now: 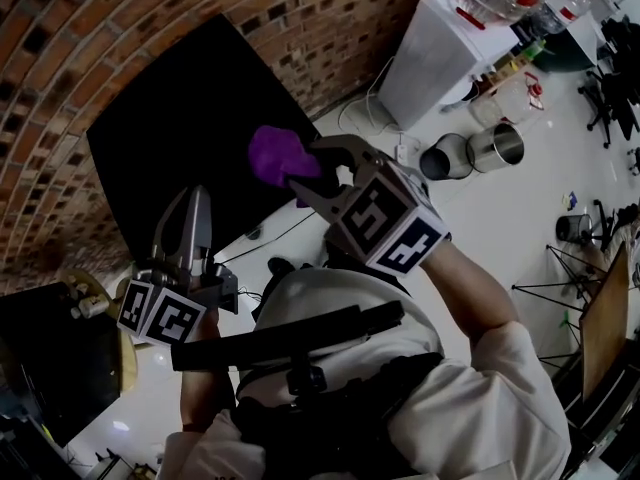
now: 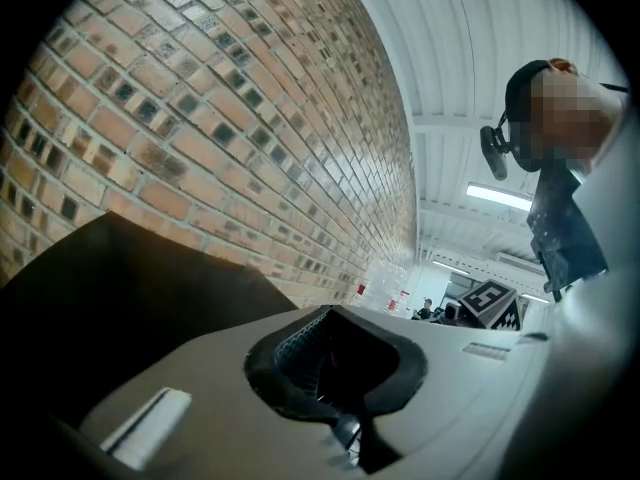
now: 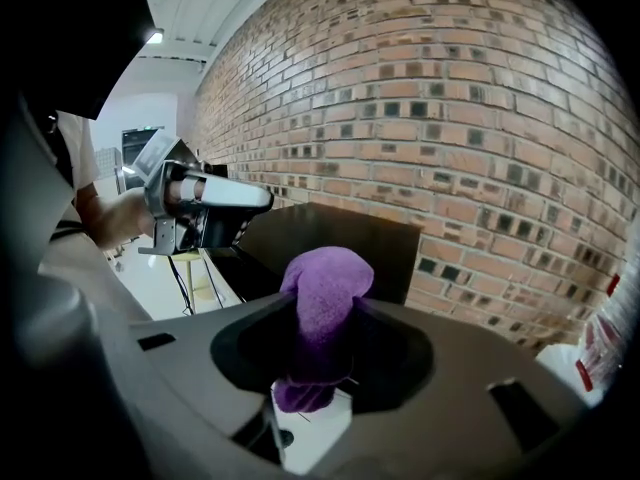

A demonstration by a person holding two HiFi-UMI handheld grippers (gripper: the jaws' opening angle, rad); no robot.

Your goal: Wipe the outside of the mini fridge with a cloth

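Observation:
The black mini fridge (image 1: 180, 138) stands against the brick wall, seen from above in the head view. My right gripper (image 1: 305, 165) is shut on a bunched purple cloth (image 1: 278, 154) and holds it over the fridge's right edge. In the right gripper view the cloth (image 3: 325, 283) sticks up between the jaws (image 3: 322, 313), with the fridge (image 3: 330, 230) just beyond. My left gripper (image 1: 192, 200) is shut with nothing in it, near the fridge's front side. In its own view the left gripper (image 2: 330, 368) has the fridge (image 2: 120, 288) at its left. The left gripper (image 3: 205, 203) also shows in the right gripper view.
A curved brick wall (image 1: 120, 28) backs the fridge. A white cabinet (image 1: 440, 53) stands to the right, with two metal pots (image 1: 495, 146) on the white floor beside it. Cables (image 1: 285, 230) run along the floor by the fridge. A dark unit (image 1: 45, 353) sits at lower left.

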